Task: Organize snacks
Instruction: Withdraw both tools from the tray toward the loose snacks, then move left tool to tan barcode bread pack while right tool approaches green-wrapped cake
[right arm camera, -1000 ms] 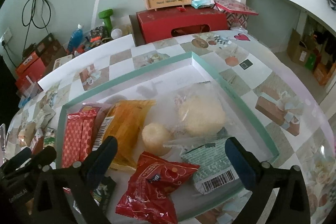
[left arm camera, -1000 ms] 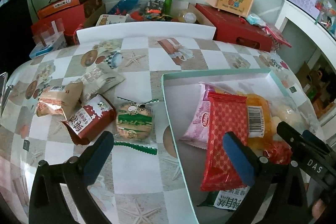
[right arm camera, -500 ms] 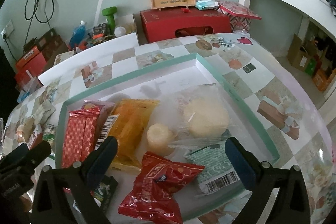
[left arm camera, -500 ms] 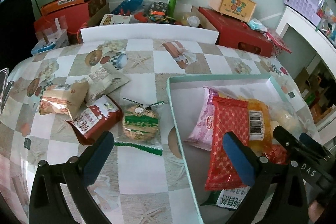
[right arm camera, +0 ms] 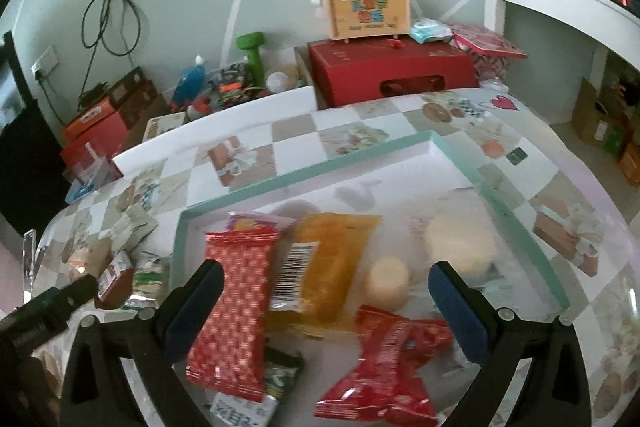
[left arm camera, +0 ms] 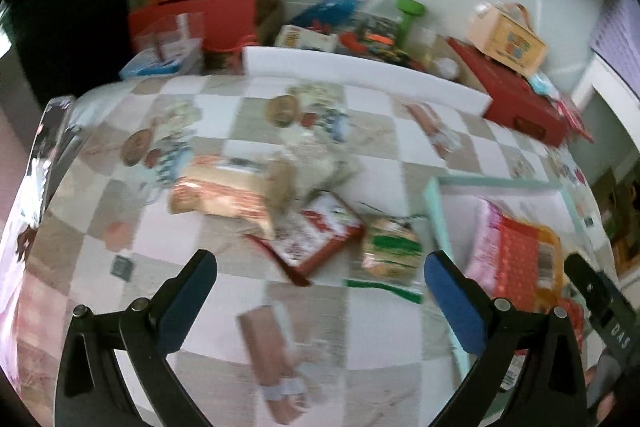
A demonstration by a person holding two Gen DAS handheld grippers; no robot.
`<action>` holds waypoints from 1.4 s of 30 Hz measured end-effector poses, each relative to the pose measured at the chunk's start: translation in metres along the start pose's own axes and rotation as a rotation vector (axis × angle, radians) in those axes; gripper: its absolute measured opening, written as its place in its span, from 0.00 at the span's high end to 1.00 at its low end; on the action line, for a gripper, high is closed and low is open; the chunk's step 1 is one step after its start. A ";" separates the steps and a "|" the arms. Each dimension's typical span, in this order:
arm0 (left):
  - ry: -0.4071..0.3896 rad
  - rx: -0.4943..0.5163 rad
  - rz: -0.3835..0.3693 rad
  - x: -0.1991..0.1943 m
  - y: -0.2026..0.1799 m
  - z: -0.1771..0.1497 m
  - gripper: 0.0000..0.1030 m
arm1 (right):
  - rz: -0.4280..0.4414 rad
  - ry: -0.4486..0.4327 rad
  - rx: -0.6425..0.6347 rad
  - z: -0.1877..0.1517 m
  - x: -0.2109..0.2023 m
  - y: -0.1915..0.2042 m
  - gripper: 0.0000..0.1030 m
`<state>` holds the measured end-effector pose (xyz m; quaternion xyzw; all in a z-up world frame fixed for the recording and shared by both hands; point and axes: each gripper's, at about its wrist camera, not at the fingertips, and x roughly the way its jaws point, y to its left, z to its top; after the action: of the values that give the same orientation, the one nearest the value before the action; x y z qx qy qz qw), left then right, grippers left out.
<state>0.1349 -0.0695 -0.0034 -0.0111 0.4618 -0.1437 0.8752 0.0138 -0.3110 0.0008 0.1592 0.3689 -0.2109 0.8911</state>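
Observation:
My left gripper (left arm camera: 320,277) is open and empty above the checkered tablecloth, facing loose snacks: a red-and-white packet (left arm camera: 316,231), a green-striped biscuit pack (left arm camera: 390,247), a tan-and-orange packet (left arm camera: 228,189) and a pale packet (left arm camera: 316,155). My right gripper (right arm camera: 324,289) is open and empty over the teal-rimmed tray (right arm camera: 320,167), which holds a red patterned bar (right arm camera: 236,311), an orange pack (right arm camera: 328,267), two pale round cakes (right arm camera: 460,241), a crumpled red packet (right arm camera: 388,367) and a green-and-white packet (right arm camera: 248,399). The tray's rim also shows in the left wrist view (left arm camera: 436,211).
A white foam board (left arm camera: 360,75) lines the table's far edge. Behind it stand red boxes (right arm camera: 392,71), a wooden carry box (right arm camera: 366,9), a green dumbbell (right arm camera: 252,55), a blue bottle (right arm camera: 190,83) and clutter. White shelving (right arm camera: 560,7) stands on the right.
My left gripper has swung left, away from the tray, and the loose snacks now sit between its fingers. My right gripper has shifted a little over the tray. Both stay open.

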 end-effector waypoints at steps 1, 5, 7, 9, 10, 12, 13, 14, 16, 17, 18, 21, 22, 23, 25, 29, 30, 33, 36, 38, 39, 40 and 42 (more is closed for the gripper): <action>-0.001 -0.022 0.005 -0.001 0.009 0.001 0.00 | 0.006 0.001 -0.010 -0.001 0.001 0.005 0.00; -0.005 -0.079 0.040 -0.002 0.035 0.003 0.00 | 0.031 0.006 -0.043 -0.004 0.004 0.023 0.00; -0.008 -0.107 0.057 -0.003 0.049 0.004 0.00 | 0.056 0.010 -0.060 -0.007 0.005 0.035 0.00; -0.010 -0.129 0.066 -0.004 0.058 0.005 0.00 | 0.085 0.017 -0.078 -0.009 0.007 0.046 0.00; -0.011 -0.140 0.070 -0.005 0.063 0.005 0.00 | 0.099 0.021 -0.089 -0.010 0.009 0.053 0.00; -0.012 -0.155 0.076 -0.006 0.070 0.005 0.00 | 0.118 0.024 -0.110 -0.013 0.010 0.067 0.00; -0.012 -0.161 0.079 -0.006 0.073 0.004 0.00 | 0.128 0.026 -0.116 -0.014 0.011 0.072 0.00; -0.013 -0.164 0.080 -0.007 0.075 0.004 0.00 | 0.144 0.028 -0.123 -0.015 0.011 0.078 0.00; -0.012 -0.169 0.080 -0.007 0.079 0.004 0.00 | 0.180 0.028 -0.137 -0.017 0.011 0.089 0.00; -0.011 -0.170 0.077 -0.006 0.079 0.004 0.00 | 0.200 0.026 -0.146 -0.018 0.011 0.096 0.00; -0.009 -0.171 0.073 -0.005 0.079 0.004 0.00 | 0.214 0.025 -0.154 -0.019 0.012 0.102 0.00; 0.003 -0.170 0.061 0.001 0.078 0.005 0.00 | 0.251 0.011 -0.190 -0.023 0.014 0.122 0.00; 0.008 -0.169 0.057 0.003 0.078 0.005 0.00 | 0.254 0.010 -0.197 -0.024 0.016 0.126 0.00; 0.010 -0.167 0.053 0.005 0.077 0.006 0.00 | 0.258 0.014 -0.208 -0.025 0.018 0.131 0.00; 0.013 -0.164 0.044 0.009 0.076 0.007 0.00 | 0.265 0.018 -0.230 -0.027 0.022 0.140 0.01; 0.013 -0.162 0.035 0.016 0.077 0.011 0.00 | 0.259 0.029 -0.244 -0.028 0.029 0.146 0.10; 0.011 -0.162 0.033 0.017 0.077 0.013 0.00 | 0.257 0.036 -0.242 -0.028 0.033 0.147 0.13; 0.007 -0.168 0.025 0.021 0.079 0.018 0.00 | 0.258 0.057 -0.234 -0.027 0.041 0.148 0.22; 0.018 -0.207 -0.001 0.029 0.083 0.024 0.00 | 0.257 0.074 -0.234 -0.026 0.049 0.151 0.28; 0.010 -0.243 -0.012 0.034 0.087 0.030 0.00 | 0.259 0.081 -0.233 -0.027 0.053 0.152 0.28; 0.014 -0.256 -0.012 0.038 0.088 0.033 0.00 | 0.251 0.075 -0.239 -0.027 0.054 0.153 0.29; 0.018 -0.263 -0.012 0.042 0.088 0.035 0.00 | 0.244 0.074 -0.247 -0.027 0.054 0.154 0.28; 0.031 -0.274 -0.001 0.051 0.087 0.040 0.00 | 0.241 0.072 -0.255 -0.027 0.055 0.156 0.29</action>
<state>0.2150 -0.0039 -0.0347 -0.1286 0.4907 -0.0801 0.8581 0.1101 -0.1790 -0.0371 0.0953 0.4025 -0.0484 0.9092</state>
